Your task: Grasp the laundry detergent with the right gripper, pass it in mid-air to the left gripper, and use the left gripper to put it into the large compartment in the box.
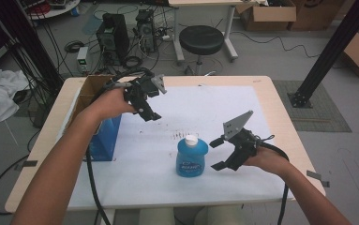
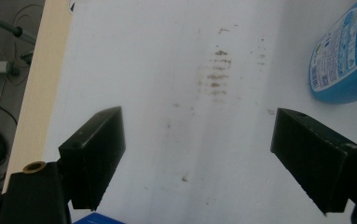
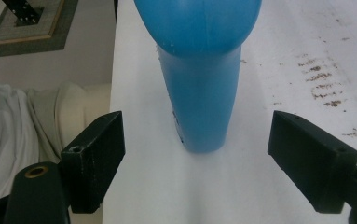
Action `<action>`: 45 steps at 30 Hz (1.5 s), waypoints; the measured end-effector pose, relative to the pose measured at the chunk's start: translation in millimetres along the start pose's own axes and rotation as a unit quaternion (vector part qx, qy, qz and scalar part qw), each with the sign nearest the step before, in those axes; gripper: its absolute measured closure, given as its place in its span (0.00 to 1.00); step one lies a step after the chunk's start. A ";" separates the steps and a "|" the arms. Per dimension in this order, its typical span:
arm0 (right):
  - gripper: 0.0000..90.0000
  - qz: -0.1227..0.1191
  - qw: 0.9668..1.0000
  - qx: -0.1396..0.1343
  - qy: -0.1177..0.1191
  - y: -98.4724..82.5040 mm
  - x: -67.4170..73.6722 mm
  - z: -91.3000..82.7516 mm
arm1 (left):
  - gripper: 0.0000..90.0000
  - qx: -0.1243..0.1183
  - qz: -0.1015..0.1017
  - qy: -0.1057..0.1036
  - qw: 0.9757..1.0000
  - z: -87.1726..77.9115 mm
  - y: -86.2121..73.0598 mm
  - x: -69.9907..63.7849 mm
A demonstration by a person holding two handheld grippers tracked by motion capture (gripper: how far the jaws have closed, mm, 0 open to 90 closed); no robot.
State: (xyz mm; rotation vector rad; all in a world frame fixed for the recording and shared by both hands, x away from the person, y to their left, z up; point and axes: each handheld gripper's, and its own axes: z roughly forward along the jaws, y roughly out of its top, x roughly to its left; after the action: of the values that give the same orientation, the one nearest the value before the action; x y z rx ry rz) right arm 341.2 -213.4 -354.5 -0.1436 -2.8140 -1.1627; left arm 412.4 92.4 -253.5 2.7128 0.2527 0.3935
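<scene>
A blue bottle [image 1: 191, 158] with a white cap stands upright on the white sheet [image 1: 158, 183] near the table's middle. My right gripper [image 1: 217, 153] is open just to the bottle's right, its jaws pointing at it. In the right gripper view the bottle [image 3: 198, 84] stands ahead of the spread jaws and touches neither. My left gripper [image 1: 153, 103] is held above the sheet at the back left, open and empty. The left gripper view looks down on the stained sheet [image 2: 167, 93], with the bottle [image 2: 341, 60] at the upper right.
An open cardboard box [image 1: 89, 91] with a blue front [image 1: 107, 140] stands at the table's left edge. Brown smudges [image 1: 178, 136] mark the sheet behind the bottle. A black stool [image 1: 201, 40], computer towers and cables are on the floor beyond the table.
</scene>
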 end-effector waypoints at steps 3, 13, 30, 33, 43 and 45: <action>0.20 0.000 1.000 -0.007 -0.002 -1.9 -0.2 5.8 | 0.20 0.002 0.000 -0.001 1.000 0.5 0.2 0.6; 0.20 0.001 1.000 -0.026 0.000 -1.7 -0.2 14.8 | 0.20 0.002 0.002 -0.001 1.000 3.1 1.8 0.2; 0.20 -0.001 0.998 -0.067 -0.002 -0.2 -0.8 29.3 | 0.20 -0.001 -0.001 0.003 1.000 3.1 2.2 0.4; 0.20 -0.001 0.998 -0.070 -0.001 0.6 -0.6 32.4 | 0.20 0.000 -0.001 0.003 1.000 3.3 2.2 0.5; 0.20 0.001 0.996 -0.087 0.001 1.4 -2.0 42.2 | 0.20 0.000 -0.002 0.003 1.000 2.8 0.9 0.8; 0.20 0.001 0.996 -0.088 0.001 1.7 -2.0 44.0 | 0.20 0.000 -0.002 0.002 1.000 2.8 0.7 0.9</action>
State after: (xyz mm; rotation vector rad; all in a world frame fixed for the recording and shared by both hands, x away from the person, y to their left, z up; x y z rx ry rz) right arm 341.2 -181.2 -384.5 -0.1572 -2.7049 -1.4087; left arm 414.2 91.0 -255.5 2.7117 0.2607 0.3989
